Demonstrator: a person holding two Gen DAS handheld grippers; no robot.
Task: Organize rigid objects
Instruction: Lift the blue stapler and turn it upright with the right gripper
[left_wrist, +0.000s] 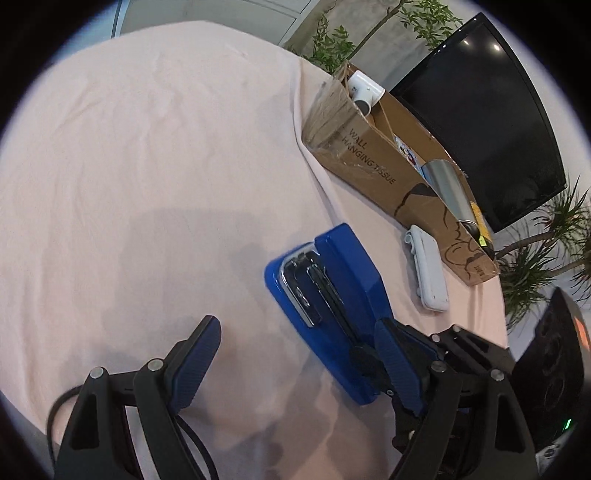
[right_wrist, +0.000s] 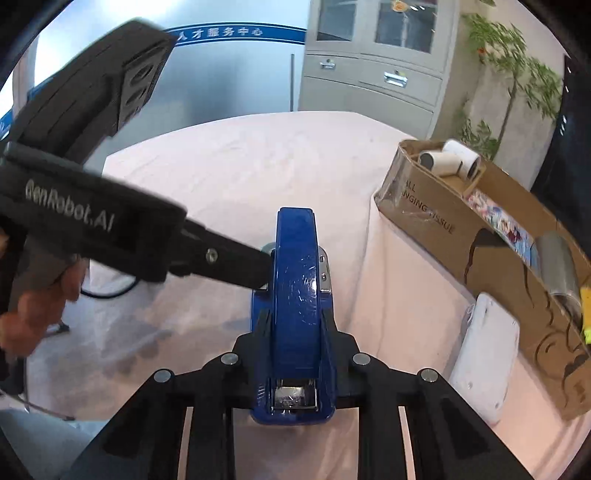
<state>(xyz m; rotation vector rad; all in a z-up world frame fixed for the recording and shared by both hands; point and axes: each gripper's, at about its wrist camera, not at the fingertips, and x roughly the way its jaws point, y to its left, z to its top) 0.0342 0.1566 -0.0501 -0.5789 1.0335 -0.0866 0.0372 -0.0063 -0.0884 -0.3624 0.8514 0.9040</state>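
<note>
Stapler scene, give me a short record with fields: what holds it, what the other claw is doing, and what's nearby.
stapler: blue, on the pink cloth
right claw: shut on the stapler, pads on both its sides
left claw: open, nothing between its pads; one finger by the stapler
box: cardboard, open, to the right of the stapler
in box: white rolls, metal cylinder
white case: on the cloth, between stapler and box
</note>
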